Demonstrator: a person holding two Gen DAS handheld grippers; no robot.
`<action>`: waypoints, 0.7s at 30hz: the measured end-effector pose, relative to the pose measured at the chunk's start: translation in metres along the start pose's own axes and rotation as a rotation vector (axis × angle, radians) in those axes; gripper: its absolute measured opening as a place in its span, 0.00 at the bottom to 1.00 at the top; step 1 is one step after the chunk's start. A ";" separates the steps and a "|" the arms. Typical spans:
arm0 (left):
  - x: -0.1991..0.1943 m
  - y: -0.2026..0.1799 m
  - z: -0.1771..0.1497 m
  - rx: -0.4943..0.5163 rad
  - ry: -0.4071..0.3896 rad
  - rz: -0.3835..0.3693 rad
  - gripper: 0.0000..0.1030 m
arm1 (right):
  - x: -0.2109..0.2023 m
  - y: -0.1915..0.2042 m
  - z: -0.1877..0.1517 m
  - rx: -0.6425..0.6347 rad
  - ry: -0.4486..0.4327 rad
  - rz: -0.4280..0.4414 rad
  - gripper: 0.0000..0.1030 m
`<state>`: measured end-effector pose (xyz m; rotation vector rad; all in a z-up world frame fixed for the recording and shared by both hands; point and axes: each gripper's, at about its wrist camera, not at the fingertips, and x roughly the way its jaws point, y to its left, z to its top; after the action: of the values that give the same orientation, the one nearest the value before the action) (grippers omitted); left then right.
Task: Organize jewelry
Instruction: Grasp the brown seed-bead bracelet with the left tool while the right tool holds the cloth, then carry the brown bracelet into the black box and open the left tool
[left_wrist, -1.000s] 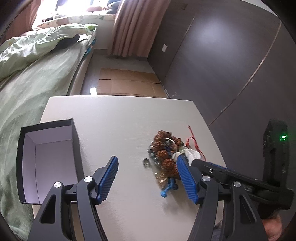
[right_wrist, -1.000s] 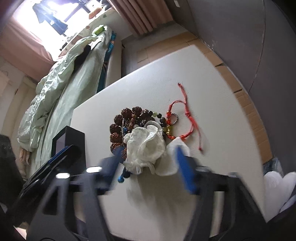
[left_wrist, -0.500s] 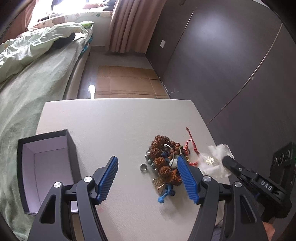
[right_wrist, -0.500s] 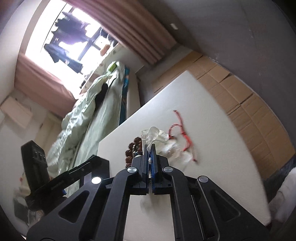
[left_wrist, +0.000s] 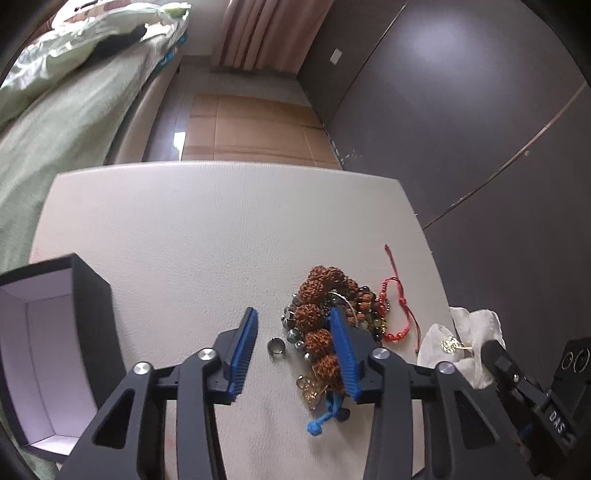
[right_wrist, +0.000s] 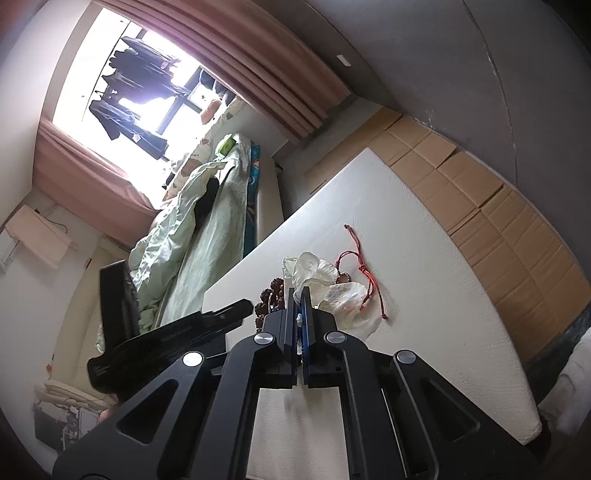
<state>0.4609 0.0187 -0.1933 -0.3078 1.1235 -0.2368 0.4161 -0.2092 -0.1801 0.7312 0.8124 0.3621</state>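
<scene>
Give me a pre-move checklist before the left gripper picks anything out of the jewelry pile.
1. Left gripper over the target: ok; the jaws are closing, with the ring and some brown beads between them, not yet pressed.
2. One single piece isolated: not ok; the beads lie tangled with other pieces in the pile.
3. Right gripper out of the way: ok; it is shut on the plastic bag, held beside the pile.
4. Box open and ready: ok; it stands open at the table's left edge.
5. Red cord free of the pile: cannot tell; it lies right against it.
</scene>
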 end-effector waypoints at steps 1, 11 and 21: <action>0.005 0.001 0.001 -0.010 0.013 -0.010 0.33 | 0.000 0.000 0.000 0.003 0.001 0.001 0.03; 0.017 -0.004 0.003 -0.019 0.048 -0.072 0.16 | -0.001 -0.002 -0.001 0.039 -0.002 0.007 0.03; -0.042 -0.038 0.004 0.092 -0.058 -0.122 0.16 | -0.003 0.003 -0.002 0.019 -0.020 0.000 0.03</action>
<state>0.4459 -0.0021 -0.1422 -0.3004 1.0344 -0.3844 0.4129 -0.2076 -0.1769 0.7514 0.7982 0.3470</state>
